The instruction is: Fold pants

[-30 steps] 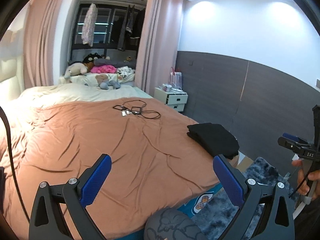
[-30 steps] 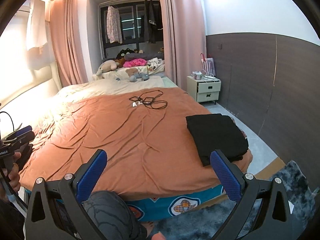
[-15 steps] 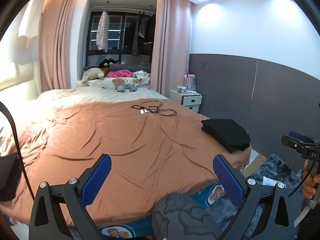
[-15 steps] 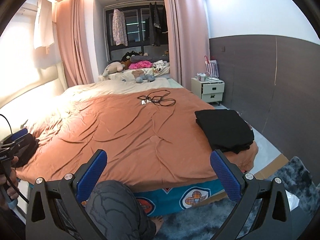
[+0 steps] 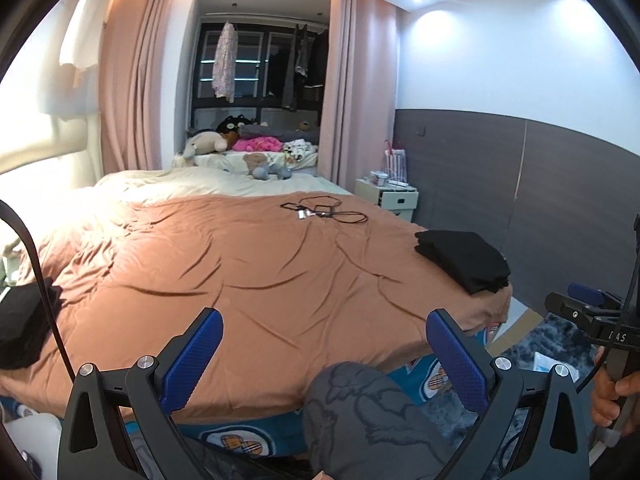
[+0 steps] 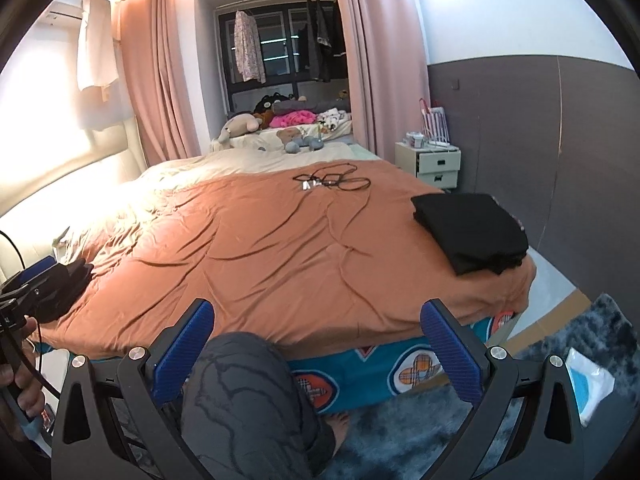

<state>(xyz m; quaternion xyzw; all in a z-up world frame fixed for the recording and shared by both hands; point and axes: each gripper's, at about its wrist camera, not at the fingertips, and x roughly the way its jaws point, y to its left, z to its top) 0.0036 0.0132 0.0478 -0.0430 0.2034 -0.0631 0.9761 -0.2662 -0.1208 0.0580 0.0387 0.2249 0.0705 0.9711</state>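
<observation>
Folded black pants (image 5: 464,260): on the bed (image 5: 248,264), far right corner, beyond and right of the right finger in both views; well apart from both grippers. Left gripper (image 5: 324,356): fingers spread wide, holding nothing. Right gripper (image 6: 320,348): fingers likewise wide apart, empty. Knee in grey patterned trousers (image 6: 240,392): between the fingers, nearest the lens. Black cables (image 5: 324,212): far ahead, mid-bed. Dark heap (image 5: 24,320): left bed edge, possibly more clothing. Since a second ago, both views have drawn back from the bed; more rug (image 6: 560,360) shows.
</observation>
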